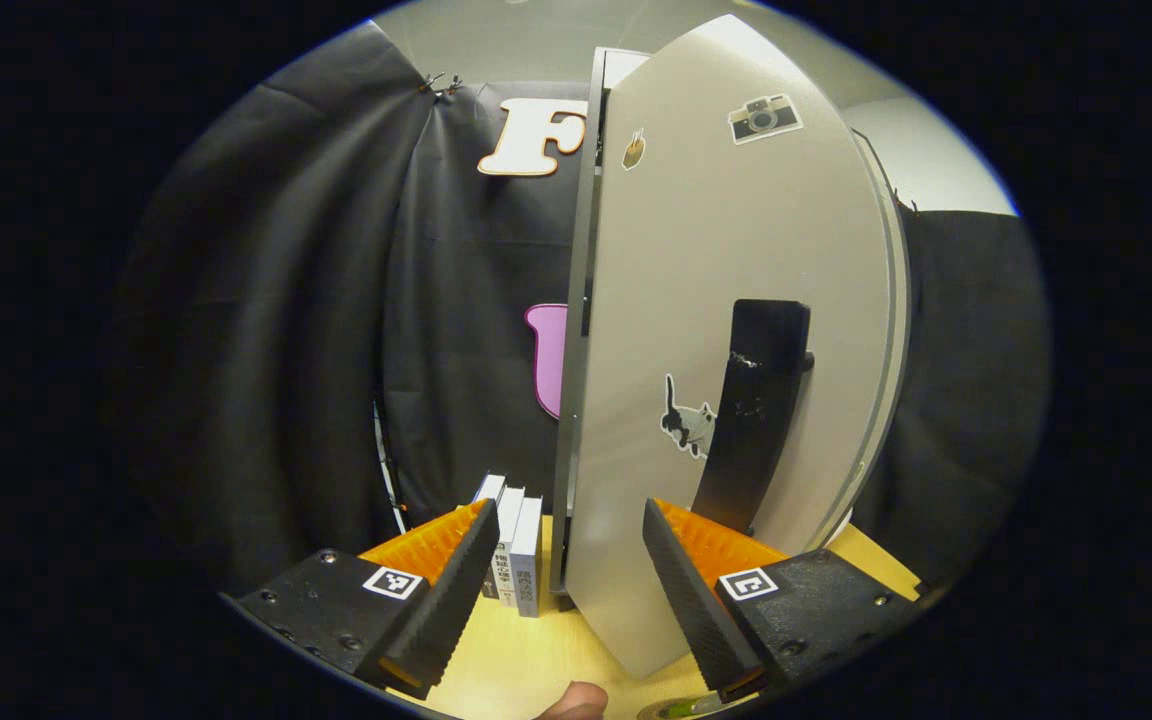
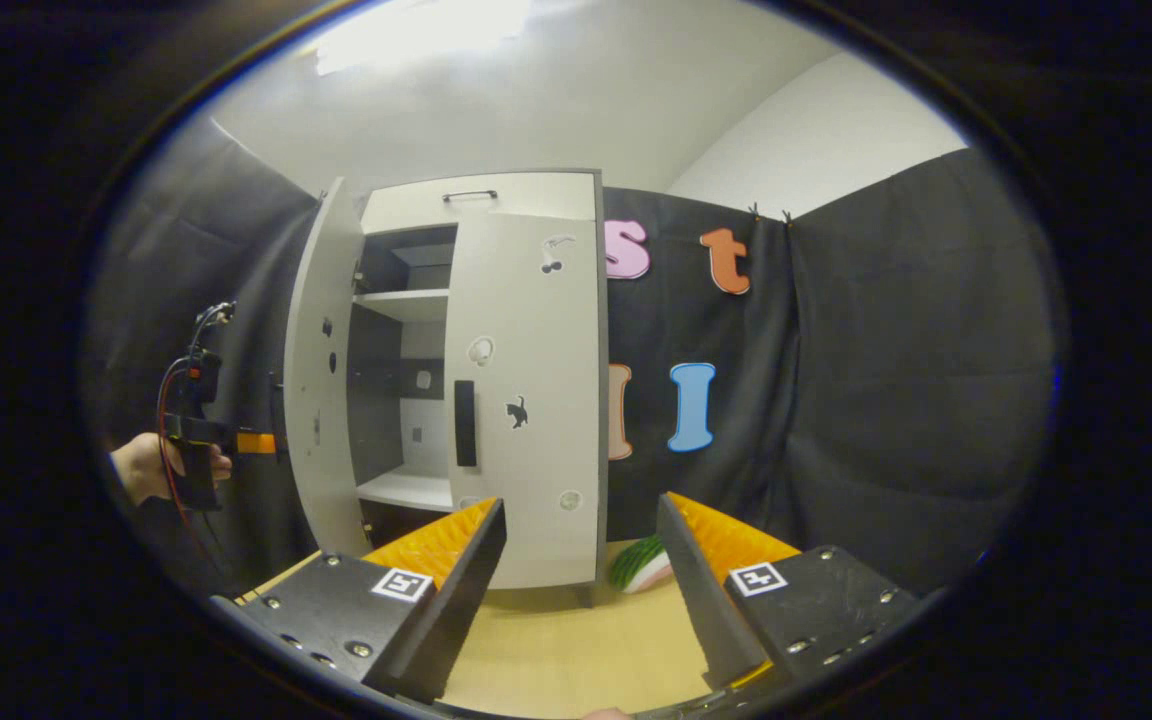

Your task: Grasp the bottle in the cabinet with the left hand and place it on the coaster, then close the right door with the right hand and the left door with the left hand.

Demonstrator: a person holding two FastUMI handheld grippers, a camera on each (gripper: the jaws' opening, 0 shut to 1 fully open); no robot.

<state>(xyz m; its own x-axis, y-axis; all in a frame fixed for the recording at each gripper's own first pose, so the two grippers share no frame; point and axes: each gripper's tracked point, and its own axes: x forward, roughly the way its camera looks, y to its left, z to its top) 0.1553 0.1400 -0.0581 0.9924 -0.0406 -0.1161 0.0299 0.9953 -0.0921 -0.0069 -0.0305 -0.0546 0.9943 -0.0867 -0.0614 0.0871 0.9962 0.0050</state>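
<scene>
Between the left gripper's (image 1: pixel 566 585) spread jaws stands the left door's (image 1: pixel 736 330) edge.

At the bottom of the left gripper view, the left gripper (image 1: pixel 566 575) is seen: ridged wedge fingers on black screwed blocks, each marked with a square black-and-white tag.

At the far left of the right gripper view, a hand (image 2: pixel 141 468) is seen beside red and black cables.

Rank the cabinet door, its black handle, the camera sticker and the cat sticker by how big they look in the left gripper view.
1. cabinet door
2. black handle
3. camera sticker and cat sticker: these look alike, so no ranking between them.
</scene>
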